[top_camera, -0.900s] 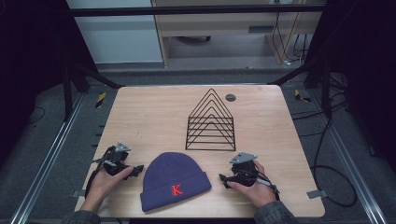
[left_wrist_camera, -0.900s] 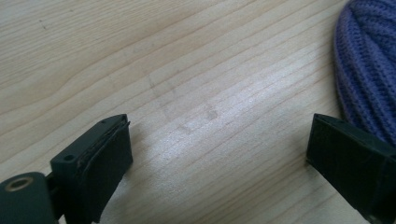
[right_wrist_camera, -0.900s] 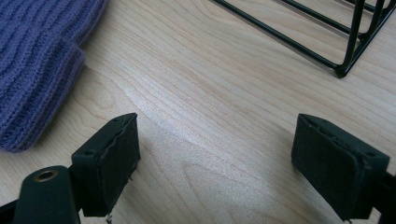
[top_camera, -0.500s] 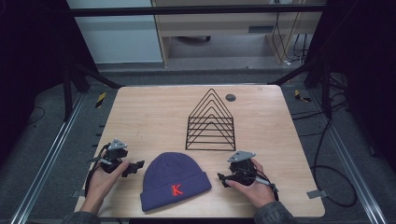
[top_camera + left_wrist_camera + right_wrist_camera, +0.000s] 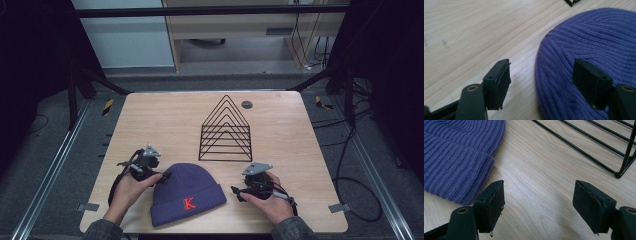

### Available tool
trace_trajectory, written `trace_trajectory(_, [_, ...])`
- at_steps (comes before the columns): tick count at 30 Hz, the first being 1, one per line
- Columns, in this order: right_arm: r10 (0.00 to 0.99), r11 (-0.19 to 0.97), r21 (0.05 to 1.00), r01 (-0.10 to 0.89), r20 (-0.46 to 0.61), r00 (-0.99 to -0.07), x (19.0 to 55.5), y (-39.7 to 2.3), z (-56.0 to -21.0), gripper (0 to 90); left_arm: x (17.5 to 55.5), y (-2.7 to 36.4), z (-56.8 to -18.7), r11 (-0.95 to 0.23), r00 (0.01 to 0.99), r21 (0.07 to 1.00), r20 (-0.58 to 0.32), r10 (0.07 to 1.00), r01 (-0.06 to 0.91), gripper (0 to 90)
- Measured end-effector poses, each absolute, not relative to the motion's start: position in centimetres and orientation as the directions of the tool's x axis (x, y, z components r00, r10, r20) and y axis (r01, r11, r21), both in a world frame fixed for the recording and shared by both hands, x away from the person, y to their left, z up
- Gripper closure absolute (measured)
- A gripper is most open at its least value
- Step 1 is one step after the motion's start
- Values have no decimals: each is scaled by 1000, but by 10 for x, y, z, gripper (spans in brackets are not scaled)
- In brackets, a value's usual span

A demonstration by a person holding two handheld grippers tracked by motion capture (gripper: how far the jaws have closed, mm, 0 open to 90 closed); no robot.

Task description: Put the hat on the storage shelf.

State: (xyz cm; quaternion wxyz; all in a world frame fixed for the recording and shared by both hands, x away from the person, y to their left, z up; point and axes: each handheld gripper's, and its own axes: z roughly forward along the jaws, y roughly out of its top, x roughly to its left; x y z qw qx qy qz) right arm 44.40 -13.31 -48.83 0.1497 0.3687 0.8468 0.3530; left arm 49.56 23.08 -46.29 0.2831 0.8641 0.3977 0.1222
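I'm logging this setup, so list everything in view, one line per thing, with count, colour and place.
knit beanie: one, purple with a red letter K, near edge of the table, between the two grippers
wire rack: one, black, triangular frames, middle of the table beyond the beanie
round disc: one, dark grey, far side of the table, right of the rack's peak
table: one, light wood
left gripper: one, black, jaws open at the beanie's left edge
right gripper: one, black, jaws open over bare wood right of the beanie
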Motion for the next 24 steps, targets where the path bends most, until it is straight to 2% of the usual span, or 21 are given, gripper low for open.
trace_trajectory(7, [725,485,705,517,6,-688,444,-132,-489,261,502,222,-470,-546,658,529,-33,752,650,389])
trace_trajectory(9, [723,486,707,513,4,-691,443,-131,-489,260,502,221,-473,-543,660,524,-49,750,656,440])
trace_trajectory(15, [722,478,725,497,-2,-692,443,-131,-485,256,498,219,-473,-567,691,512,-73,719,645,706])
trace_trajectory(17, [723,468,733,493,3,-690,443,-131,-484,252,497,220,-472,-563,691,521,-72,720,641,749])
trace_trajectory(24, [718,467,740,484,2,-696,442,-131,-483,242,485,222,-451,-535,694,605,-40,719,590,784])
